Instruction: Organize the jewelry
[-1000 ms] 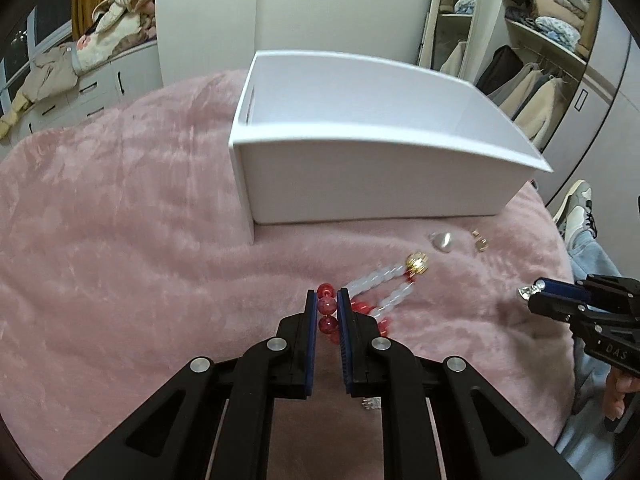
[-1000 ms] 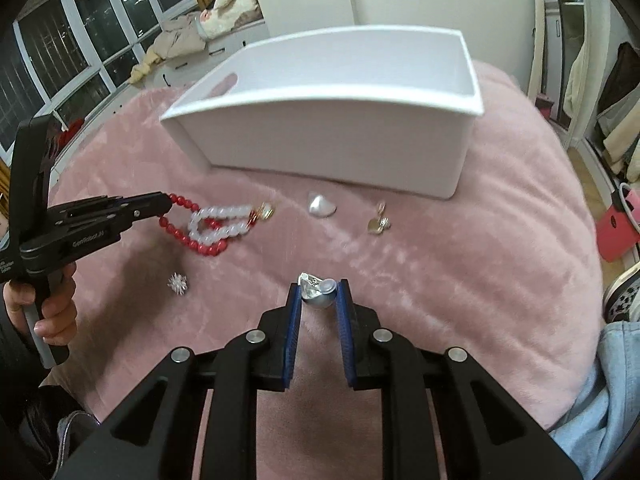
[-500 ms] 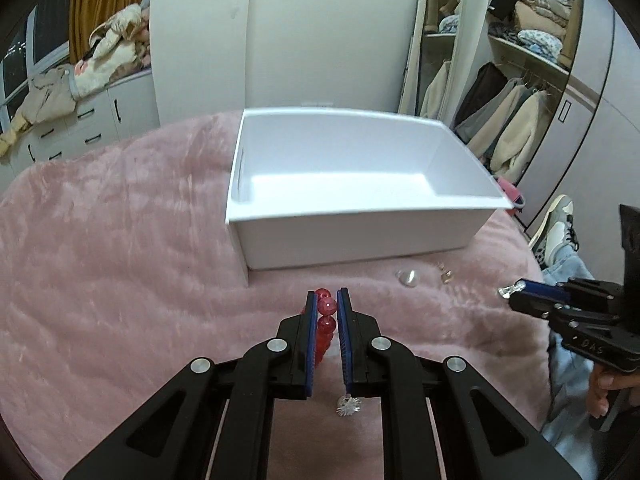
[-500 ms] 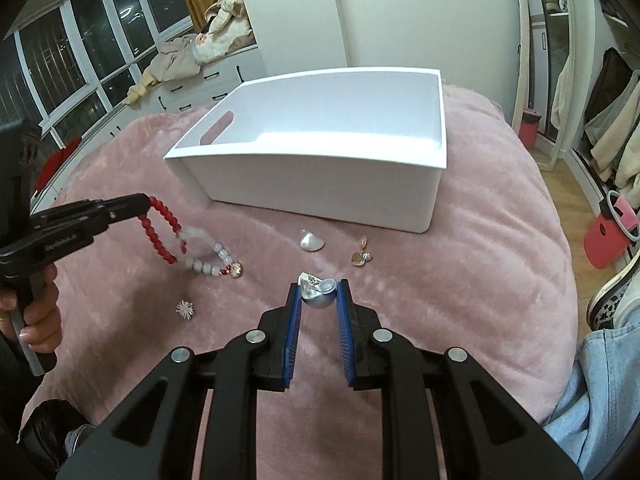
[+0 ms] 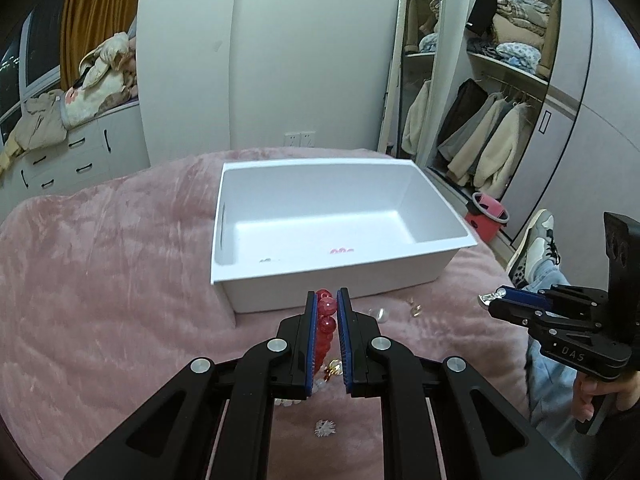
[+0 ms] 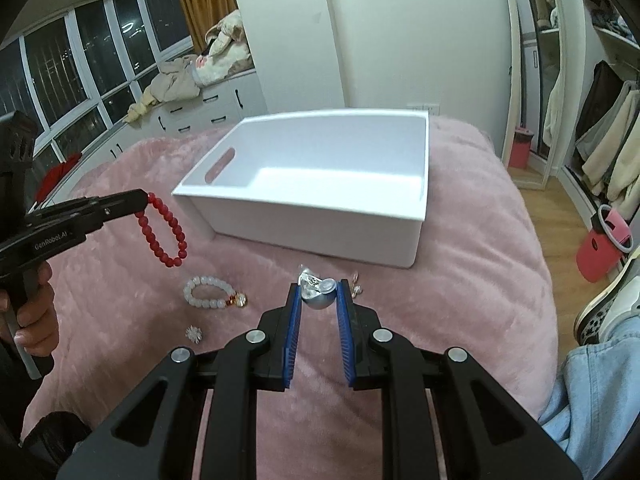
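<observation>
Left wrist view: left gripper (image 5: 327,300) clamped on red bead bracelet (image 5: 325,322), loop dangling clear of pink blanket (image 5: 100,300), just before white bin (image 5: 344,276). Right wrist view: right gripper (image 6: 318,294) nearly closed, pinching small silver piece (image 6: 316,290) at fingertips, above blanket, near bin front wall. White bead bracelet (image 6: 210,292) lying on blanket.

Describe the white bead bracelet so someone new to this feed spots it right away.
Start at the white bin on the pink blanket. In the right wrist view, on the blanket in front of the bin's left corner, the white bead bracelet lies flat in a small loop. It differs from the red bead bracelet hanging from the left gripper by its milky beads and gold charm.
</observation>
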{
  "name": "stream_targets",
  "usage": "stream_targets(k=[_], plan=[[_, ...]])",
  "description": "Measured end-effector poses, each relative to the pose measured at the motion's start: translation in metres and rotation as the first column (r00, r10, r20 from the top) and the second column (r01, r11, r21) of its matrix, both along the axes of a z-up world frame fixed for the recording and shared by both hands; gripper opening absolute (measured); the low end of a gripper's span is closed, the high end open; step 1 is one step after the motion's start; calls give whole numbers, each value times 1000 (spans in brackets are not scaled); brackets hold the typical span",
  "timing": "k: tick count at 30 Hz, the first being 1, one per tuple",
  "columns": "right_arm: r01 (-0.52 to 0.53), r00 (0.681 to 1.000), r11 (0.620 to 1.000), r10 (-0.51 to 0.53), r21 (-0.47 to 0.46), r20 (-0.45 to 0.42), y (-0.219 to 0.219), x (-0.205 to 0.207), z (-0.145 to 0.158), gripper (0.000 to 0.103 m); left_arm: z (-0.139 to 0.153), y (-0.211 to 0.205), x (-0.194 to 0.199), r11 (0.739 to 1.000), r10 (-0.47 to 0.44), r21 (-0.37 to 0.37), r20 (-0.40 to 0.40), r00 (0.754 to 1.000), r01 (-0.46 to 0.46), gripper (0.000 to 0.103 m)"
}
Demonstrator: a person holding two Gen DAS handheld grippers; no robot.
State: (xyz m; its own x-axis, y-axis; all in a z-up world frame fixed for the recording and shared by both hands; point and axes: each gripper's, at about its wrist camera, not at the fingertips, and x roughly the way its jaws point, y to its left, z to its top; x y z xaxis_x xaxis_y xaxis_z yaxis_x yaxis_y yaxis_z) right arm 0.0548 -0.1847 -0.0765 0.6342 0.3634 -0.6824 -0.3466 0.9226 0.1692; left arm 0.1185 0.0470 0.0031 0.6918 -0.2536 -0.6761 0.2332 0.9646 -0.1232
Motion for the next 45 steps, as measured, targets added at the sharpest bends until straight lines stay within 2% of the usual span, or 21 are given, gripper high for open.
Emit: stream_targets(k=[9,19,22,25,26,34,38,43,45], plan=[[9,997,1000,-9,3,77,4,2,29,18,18,-1,11,1000,-8,-3,29,1000,8,15],[29,994,999,-31,15,107,6,35,44,18,38,-1,37,1000,-9,14,66,998,8,15],[31,993,999,-33,23,113,6,49,49,16,41,-2,49,1000,-7,16,65,998,5,15],[30,993,999,-34,42,109,6,65,51,8,42,-3,62,1000,0,31,63,998,-2,15],[30,993,999,-35,44,109,5,69,52,8,42,-4,67,999,3,35,59,998,-5,15],[35,998,997,-38,63,50,4,120,26,8,27,-11,111,996,30,89,19,999,-31,15],[27,999,997,-29,69,18,0,118,6,8,9,-12,132,990,47,131,-17,999,-44,15],[-107,994,986,110,129,-13,-5,90,-10,10,-19,-5,147,987,84,146,-73,994,-73,15],[-189,981,977,192,94,-28,-2,71,-18,11,-25,-3,147,987,92,141,-81,992,-80,15]])
